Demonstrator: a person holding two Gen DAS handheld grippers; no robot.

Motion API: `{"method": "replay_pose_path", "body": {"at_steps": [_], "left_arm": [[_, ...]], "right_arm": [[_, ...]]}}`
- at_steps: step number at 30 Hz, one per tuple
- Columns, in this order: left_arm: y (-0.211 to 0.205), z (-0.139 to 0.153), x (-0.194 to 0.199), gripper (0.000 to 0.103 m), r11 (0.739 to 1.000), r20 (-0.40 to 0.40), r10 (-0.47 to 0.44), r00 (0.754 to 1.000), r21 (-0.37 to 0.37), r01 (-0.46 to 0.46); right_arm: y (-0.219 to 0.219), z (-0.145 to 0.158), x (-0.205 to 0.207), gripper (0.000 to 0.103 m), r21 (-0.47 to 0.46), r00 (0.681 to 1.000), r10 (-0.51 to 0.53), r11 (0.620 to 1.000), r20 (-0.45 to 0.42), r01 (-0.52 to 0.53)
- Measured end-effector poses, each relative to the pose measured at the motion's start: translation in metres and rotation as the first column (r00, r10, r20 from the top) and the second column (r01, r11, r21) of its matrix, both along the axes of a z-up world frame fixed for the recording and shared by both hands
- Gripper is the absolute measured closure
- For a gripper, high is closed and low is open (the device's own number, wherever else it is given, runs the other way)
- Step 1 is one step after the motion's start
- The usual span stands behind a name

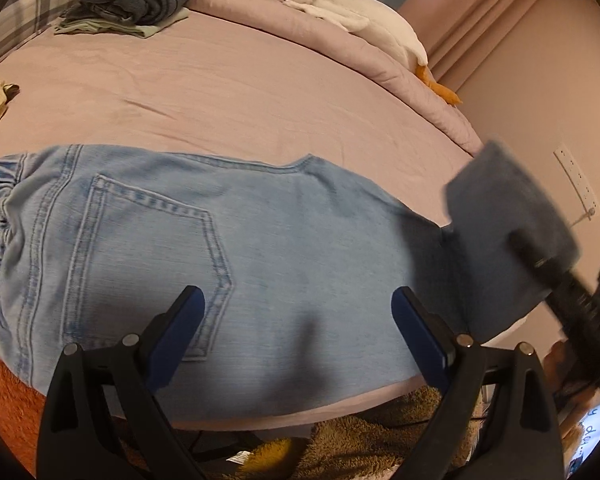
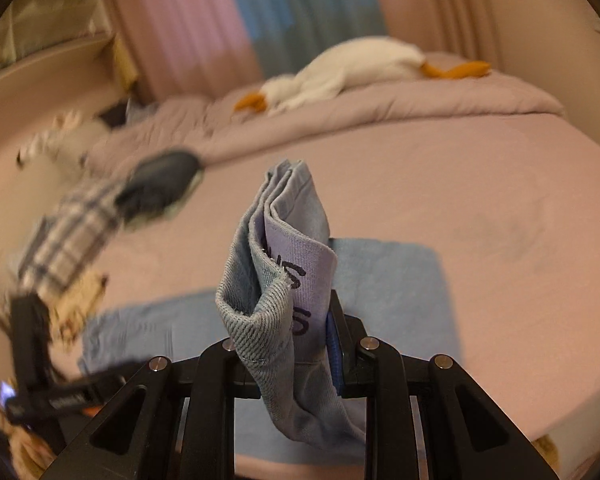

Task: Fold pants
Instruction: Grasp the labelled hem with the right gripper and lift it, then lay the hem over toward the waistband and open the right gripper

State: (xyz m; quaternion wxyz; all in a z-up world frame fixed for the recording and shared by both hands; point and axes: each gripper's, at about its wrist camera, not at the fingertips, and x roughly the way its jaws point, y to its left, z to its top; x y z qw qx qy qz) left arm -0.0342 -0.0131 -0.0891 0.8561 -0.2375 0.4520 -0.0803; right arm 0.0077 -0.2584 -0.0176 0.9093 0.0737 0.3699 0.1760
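Bunched denim hems (image 2: 276,280) are sitting pinched in the right gripper (image 2: 288,344), lifted at three o'clock for folding over the pants (image 1: 204,248) on the bed (image 1: 228,92), while the left gripper (image 1: 296,320) is hovering wide open and empty above the seat.

Left black two-finger gripper with blue pads (image 1: 296,320) held low and level, jaws spread wide, nothing between them, both fingers hovering without contact. Right black two-finger gripper with a blue pad (image 2: 288,344) raised, jaws drawn close, clamped on a bunched fold of light blue denim pants (image 2: 276,280). Seen from the left wrist view, motion-blurred at the right edge.
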Motion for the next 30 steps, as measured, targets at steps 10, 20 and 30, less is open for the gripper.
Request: {"method": "replay_pose_path", "body": {"at_steps": [10, 20, 30], "left_arm": [[0.004, -0.007, 0.002, 0.008, 1.0, -0.022, 0.0, 1.0, -0.011, 0.0], [0.002, -0.009, 0.007, 0.009, 0.999, -0.02, -0.027, 0.999, -0.046, 0.026], [-0.031, -0.019, 0.032, 0.016, 0.976, -0.05, -0.169, 0.984, -0.144, 0.16]], "right_arm": [[0.048, -0.06, 0.01, 0.077, -0.148, 0.978, 0.085, 0.982, -0.191, -0.115], [0.023, -0.028, -0.016, 0.041, -0.042, 0.976, 0.146, 0.987, -0.161, -0.154], [-0.041, -0.035, -0.02, 0.036, -0.026, 0.978, -0.094, 0.996, -0.185, 0.09]]}}
